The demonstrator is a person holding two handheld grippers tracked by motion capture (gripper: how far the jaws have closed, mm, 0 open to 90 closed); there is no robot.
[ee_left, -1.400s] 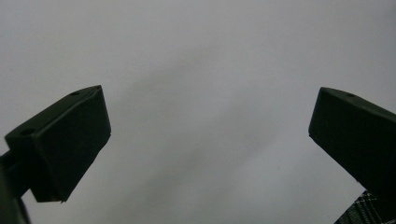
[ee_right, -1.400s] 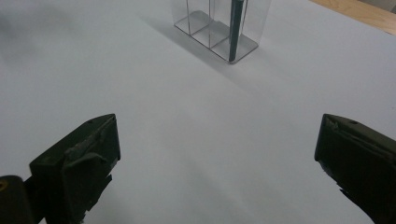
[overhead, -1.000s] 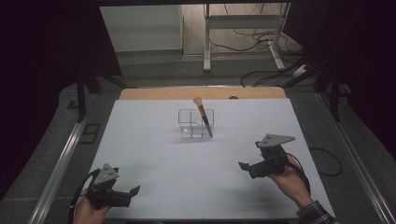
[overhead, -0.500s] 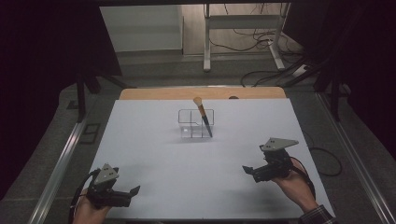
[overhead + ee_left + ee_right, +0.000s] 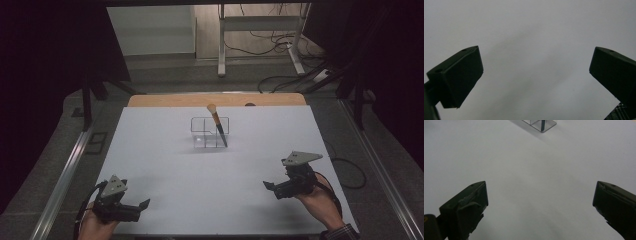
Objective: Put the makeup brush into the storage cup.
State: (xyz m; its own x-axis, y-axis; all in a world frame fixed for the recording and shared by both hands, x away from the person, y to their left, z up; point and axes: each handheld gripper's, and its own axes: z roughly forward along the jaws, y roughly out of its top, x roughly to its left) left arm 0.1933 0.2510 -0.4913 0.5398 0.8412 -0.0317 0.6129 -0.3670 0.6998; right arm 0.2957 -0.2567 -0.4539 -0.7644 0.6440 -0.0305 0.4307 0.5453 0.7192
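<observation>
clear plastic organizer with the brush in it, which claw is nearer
Right. The right claw sits at the near right of the clear plastic organizer on the white table; the left claw lies farther off, at the near left edge.

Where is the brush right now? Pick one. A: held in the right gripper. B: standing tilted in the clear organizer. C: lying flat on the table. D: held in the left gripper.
B: the brush leans in the clear organizer, bristles up, and both grippers' jaws are open and empty.

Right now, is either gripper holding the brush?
No, the brush stands leaning in the clear organizer at mid-table, while the left gripper and right gripper are open and empty near the front edge.
</observation>
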